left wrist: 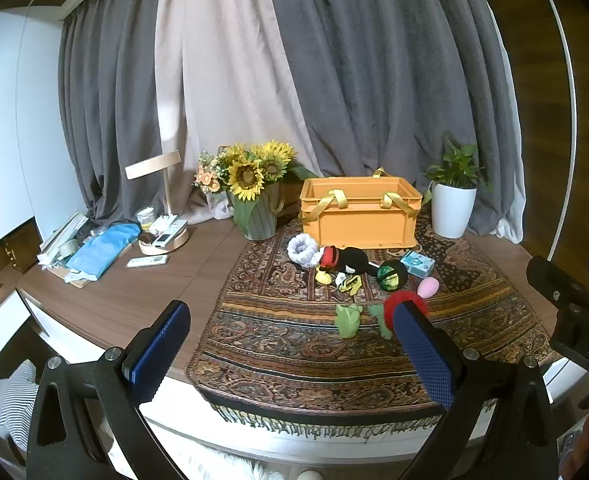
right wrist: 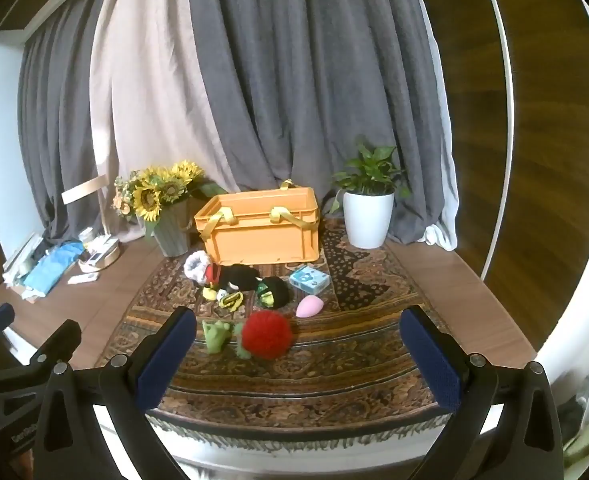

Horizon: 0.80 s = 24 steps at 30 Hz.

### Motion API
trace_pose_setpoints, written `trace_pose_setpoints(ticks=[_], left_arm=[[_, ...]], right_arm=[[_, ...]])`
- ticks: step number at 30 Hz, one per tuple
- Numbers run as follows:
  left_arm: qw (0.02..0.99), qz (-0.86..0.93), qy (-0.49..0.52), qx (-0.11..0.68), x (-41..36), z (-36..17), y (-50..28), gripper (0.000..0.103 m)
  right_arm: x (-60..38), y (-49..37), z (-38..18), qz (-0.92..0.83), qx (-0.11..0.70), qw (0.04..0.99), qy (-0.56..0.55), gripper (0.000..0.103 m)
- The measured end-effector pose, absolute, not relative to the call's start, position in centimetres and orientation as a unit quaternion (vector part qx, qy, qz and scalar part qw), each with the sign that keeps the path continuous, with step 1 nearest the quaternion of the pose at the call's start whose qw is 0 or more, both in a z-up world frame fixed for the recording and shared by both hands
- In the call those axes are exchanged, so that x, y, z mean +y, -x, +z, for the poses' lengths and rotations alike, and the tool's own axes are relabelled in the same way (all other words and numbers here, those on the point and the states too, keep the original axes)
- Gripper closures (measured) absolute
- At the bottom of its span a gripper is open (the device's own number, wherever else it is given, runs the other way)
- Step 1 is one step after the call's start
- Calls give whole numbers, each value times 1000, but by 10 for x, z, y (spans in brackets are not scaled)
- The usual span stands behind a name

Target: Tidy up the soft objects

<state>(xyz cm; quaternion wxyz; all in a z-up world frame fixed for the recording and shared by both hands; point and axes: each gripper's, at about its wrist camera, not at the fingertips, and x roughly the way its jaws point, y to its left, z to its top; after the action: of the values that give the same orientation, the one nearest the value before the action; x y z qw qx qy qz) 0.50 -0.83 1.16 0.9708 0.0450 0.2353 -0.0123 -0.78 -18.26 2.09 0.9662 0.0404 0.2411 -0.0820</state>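
Left wrist view: black left gripper [left wrist: 294, 344] w/ blue pads is seen spread fully wide, nothing held or touched, over patterned fringed cloth [left wrist: 278, 352]. Soft toys, e.g. red fuzzy ball [left wrist: 404, 299] & green plush frog [left wrist: 347, 319], are laid before orange plastic crate [left wrist: 360, 216]. Right wrist view: right gripper [right wrist: 296, 342] is likewise fully released, empty; the ball lies between its fingers' line, untouched.

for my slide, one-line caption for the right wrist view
Open right gripper faces soft toys scattered before an empty-looking orange crate on a patterned rug.
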Motion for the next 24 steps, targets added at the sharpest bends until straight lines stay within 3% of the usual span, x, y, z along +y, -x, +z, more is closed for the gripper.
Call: trace_pose_setpoints(ticks=[24], left_arm=[[972, -11, -46, 232, -9, 7, -4, 0]], right_arm=[[-184, 10, 20, -79, 238, 967, -44, 1]])
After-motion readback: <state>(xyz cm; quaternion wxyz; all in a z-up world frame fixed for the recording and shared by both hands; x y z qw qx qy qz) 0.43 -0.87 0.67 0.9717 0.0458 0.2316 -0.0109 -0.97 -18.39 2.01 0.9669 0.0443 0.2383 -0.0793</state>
